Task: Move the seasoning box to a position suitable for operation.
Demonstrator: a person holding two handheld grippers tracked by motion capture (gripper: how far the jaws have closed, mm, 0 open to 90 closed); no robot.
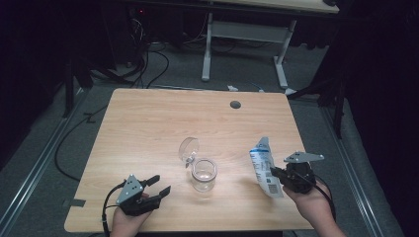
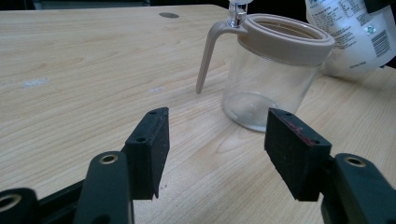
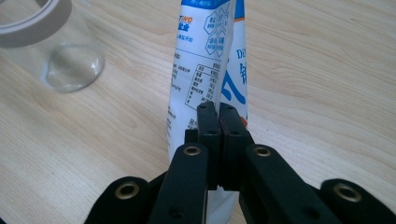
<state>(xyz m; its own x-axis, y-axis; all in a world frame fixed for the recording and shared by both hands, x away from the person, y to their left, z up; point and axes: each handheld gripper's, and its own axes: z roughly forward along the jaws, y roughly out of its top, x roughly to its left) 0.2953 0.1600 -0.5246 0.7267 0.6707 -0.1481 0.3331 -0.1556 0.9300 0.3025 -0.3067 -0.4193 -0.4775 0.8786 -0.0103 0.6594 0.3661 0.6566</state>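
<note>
I have the right tool (image 1: 277, 176) clamped on a white and blue pouch (image 1: 263, 167), its jaws pinched tight on the lower part of the bag as the right gripper view shows it (image 3: 205, 70). The pouch hangs upright above the counter (image 1: 148, 123), off to the right of the glass jar (image 1: 204, 174) and well apart from it. The left tool (image 1: 159, 186) rests near the front edge with its jaws spread wide and nothing between them; in the left gripper view the jar (image 2: 273, 70) stands just ahead of the pads, untouched.

The jar's hinged lid (image 1: 189, 148) is already flipped back, so the mouth is free, and the glass looks empty. I judge the pickup done and the pour not yet begun: the pouch has to come over the jar and tip, probably with the left tool steadying the glass. Whether the top of the pouch is cut open I cannot tell from here, since that end is small and dim in the high view.
</note>
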